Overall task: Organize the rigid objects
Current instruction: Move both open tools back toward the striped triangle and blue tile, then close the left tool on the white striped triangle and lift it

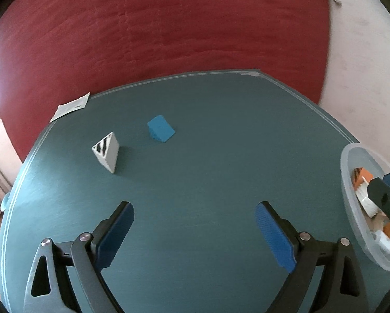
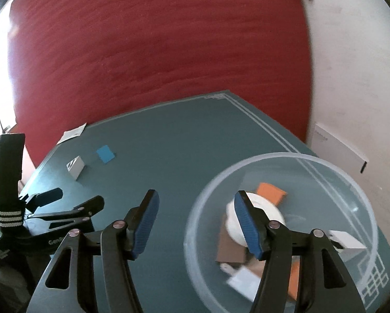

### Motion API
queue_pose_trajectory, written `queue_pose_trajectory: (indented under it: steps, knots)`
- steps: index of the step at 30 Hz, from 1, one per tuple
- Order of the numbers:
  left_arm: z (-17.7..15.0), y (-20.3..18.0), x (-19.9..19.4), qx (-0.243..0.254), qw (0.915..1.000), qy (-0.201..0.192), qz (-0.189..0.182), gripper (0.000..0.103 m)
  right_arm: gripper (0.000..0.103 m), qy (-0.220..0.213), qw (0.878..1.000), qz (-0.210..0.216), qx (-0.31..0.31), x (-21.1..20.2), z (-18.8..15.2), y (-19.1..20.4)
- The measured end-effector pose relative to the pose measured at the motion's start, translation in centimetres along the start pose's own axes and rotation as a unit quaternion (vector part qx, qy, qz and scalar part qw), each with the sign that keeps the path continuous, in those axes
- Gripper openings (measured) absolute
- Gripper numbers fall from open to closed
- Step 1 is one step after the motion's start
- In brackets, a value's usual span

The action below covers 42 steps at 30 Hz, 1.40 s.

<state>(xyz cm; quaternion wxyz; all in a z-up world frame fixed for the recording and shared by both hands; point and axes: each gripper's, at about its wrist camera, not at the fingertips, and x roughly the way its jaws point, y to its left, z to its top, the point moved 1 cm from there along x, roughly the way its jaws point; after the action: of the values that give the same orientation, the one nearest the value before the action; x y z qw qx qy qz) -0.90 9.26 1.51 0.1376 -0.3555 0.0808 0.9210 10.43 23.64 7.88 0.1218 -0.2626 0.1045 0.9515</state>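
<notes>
A white triangular block with black stripes (image 1: 106, 152) (image 2: 75, 168) and a blue wedge block (image 1: 161, 129) (image 2: 105, 154) sit side by side on the far left of the teal table (image 1: 208, 169). My left gripper (image 1: 195, 208) (image 2: 77, 195) is open over bare table, short of both blocks, with nothing between its fingers. My right gripper (image 2: 197, 195) is open too. Its right finger hangs over a clear plastic bowl (image 2: 273, 156) (image 1: 347, 172), and the bowl's near-left rim lies between the jaws without touching the pads. The bowl holds an orange block (image 2: 270, 191), a white round piece (image 2: 268, 208) and other blocks.
A paper slip (image 1: 71, 105) (image 2: 72, 133) lies at the table's far-left edge. A red surface (image 1: 169, 39) fills the background, with a pale wall (image 2: 351, 78) to the right. The table's right corner carries a white line pattern (image 2: 372, 281).
</notes>
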Motion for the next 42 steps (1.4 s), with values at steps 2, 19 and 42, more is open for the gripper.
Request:
queue_pose_trajectory:
  steps: [2,19,42]
  knots:
    - [-0.1,0.7,0.0,-0.003,1.0000,0.001,0.004,0.097,0.062,0.005,1.000,0.009,-0.005,0.6,0.0,0.7]
    - [0.0,7.1,1.3,-0.051,0.9974,0.020,0.046,0.097,0.062,0.043,0.997,0.058,-0.026,5.3,0.1,5.4]
    - [2.9,12.9,5.3,-0.109,0.9881,0.045,0.099,0.097,0.062,0.065,0.992,0.104,-0.014,6.3,-0.6,5.0]
